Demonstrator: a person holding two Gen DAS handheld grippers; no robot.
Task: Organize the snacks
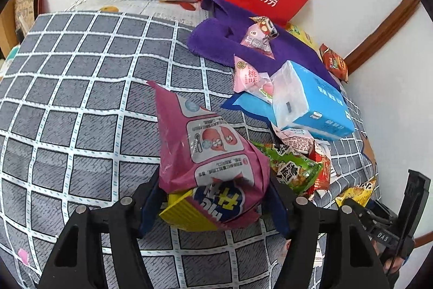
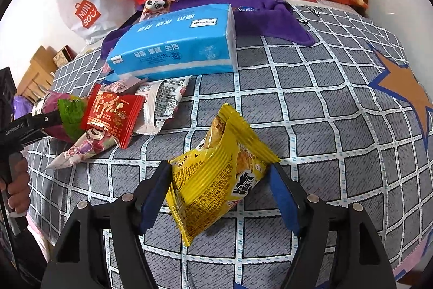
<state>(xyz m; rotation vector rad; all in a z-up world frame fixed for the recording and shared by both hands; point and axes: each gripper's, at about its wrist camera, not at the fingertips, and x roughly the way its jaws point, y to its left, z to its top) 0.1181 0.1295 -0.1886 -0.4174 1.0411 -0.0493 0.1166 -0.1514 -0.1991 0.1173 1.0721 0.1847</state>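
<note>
Snacks lie scattered on the checked bed cover (image 1: 81, 88), so each hand lifts one out to sort it. The left gripper (image 1: 213, 197) pinches a pink snack packet (image 1: 205, 145) by its lower end, long axis running up and away toward the wall. The right gripper (image 2: 220, 191) has jaws spread around a yellow snack packet (image 2: 216, 175), tilted, top corner pointing away; contact on the right pad is unclear.

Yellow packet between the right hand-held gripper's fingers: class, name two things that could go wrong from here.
1. The yellow packet stands tilted; the left pad touches it, the right shows a gap, so it may slip.
2. The left hand-held gripper squeezes a crumpled pink bag; its contents might get crushed.
</note>
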